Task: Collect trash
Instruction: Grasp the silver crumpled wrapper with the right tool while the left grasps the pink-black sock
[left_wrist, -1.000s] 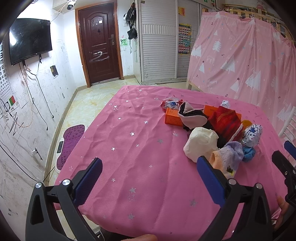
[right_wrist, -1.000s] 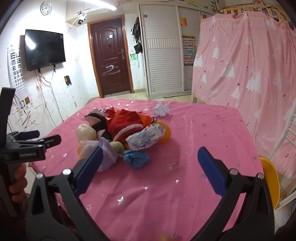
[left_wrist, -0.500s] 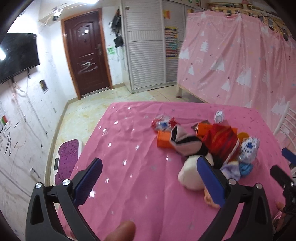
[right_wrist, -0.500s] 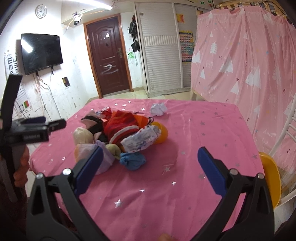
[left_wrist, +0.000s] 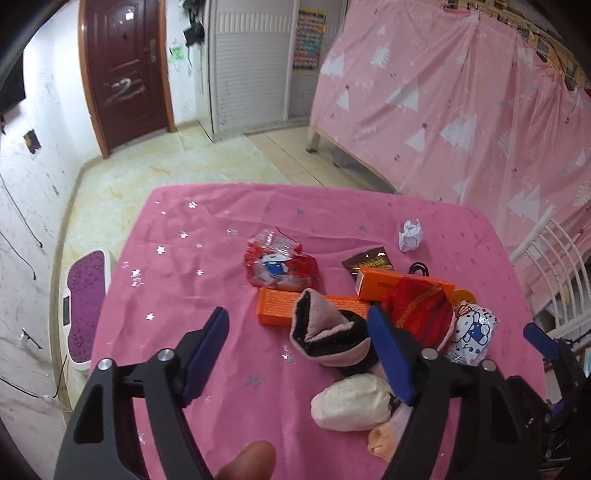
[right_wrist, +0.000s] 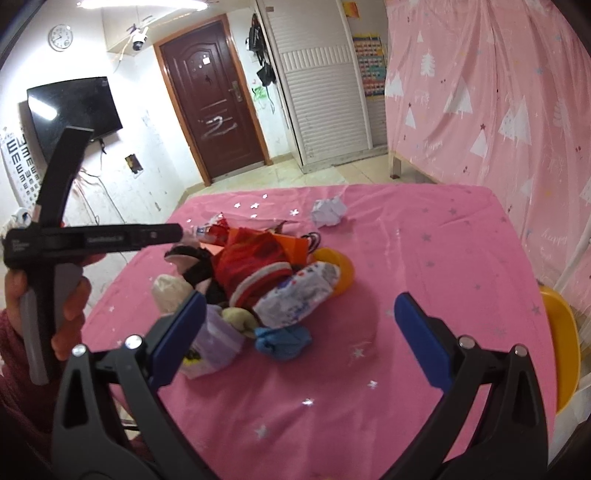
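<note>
change vs earlier: my left gripper (left_wrist: 297, 356) has come up and tipped down; I now look down on the counter (left_wrist: 192, 295). The TV has nearly slid out of the left view. Pile unmoved.
left jaws: spread wide, holding nothing, above the near-left part of the pile.
right jaws: right gripper (right_wrist: 299, 338) also spread wide and empty, hovering over the near counter, pile just ahead-left.
trash location: red wrapper (left_wrist: 280, 264) lies flat at the far-left edge of the pile, apart from the socks, just beyond the orange box (left_wrist: 284, 308).
wrapper axis: long axis roughly left-right in the left view, slightly skewed; torn clear end points to the far left.
paper ball: crumpled white ball (left_wrist: 410, 236) sits alone on the far side, well apart from the pile; no clear axis.
brown packet: (left_wrist: 367, 260) flat, touching the far end of the second orange box (left_wrist: 391, 284).
pile: black-pink sock (left_wrist: 325, 338), red sock (left_wrist: 421, 314), cream sock (left_wrist: 351, 406), printed bag (left_wrist: 472, 334), blue sock (right_wrist: 282, 341) bunched together.
left hand: (right_wrist: 44, 295) gripping the left handle, seen in my right view.
</note>
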